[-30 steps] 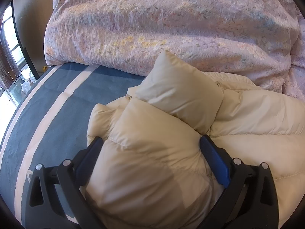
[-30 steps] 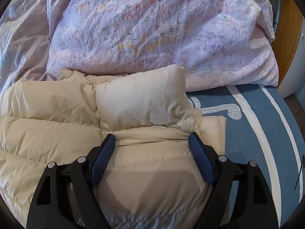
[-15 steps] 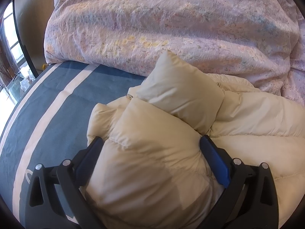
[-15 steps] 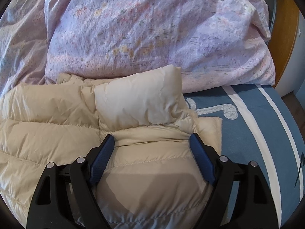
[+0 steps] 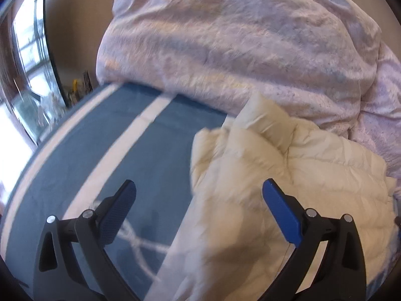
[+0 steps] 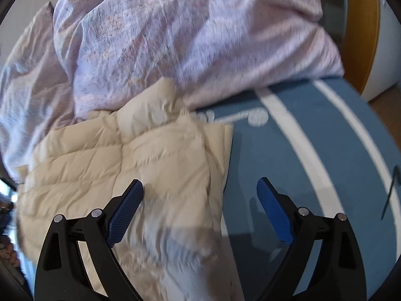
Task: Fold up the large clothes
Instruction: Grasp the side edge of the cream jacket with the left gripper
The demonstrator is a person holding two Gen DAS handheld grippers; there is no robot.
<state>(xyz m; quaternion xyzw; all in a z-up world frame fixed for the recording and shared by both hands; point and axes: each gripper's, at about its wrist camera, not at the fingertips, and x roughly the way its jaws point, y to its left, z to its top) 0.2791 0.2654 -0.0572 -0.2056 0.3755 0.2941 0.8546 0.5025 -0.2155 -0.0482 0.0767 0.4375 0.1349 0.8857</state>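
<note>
A cream quilted down jacket [image 5: 288, 170] lies folded on a blue bed cover with white stripes [image 5: 105, 150]. My left gripper [image 5: 199, 190] is open and empty, raised above the jacket's left edge, which lies partly between the fingers. In the right wrist view the jacket [image 6: 140, 160] lies to the left, its right edge running between the fingers. My right gripper [image 6: 200, 188] is open and empty above that edge and the blue cover [image 6: 313, 150]. Both views are blurred by motion.
A bulky lilac floral duvet [image 5: 238, 37] is piled behind the jacket; it also fills the back of the right wrist view [image 6: 188, 37]. A window [image 5: 22, 62] is at the far left. A wooden panel [image 6: 361, 25] stands at the right.
Both grippers have pulled back and up from the jacket. Their open fingers earlier straddled its folded bulk and are now clear of it. The left view swung left, the right view swung right.
</note>
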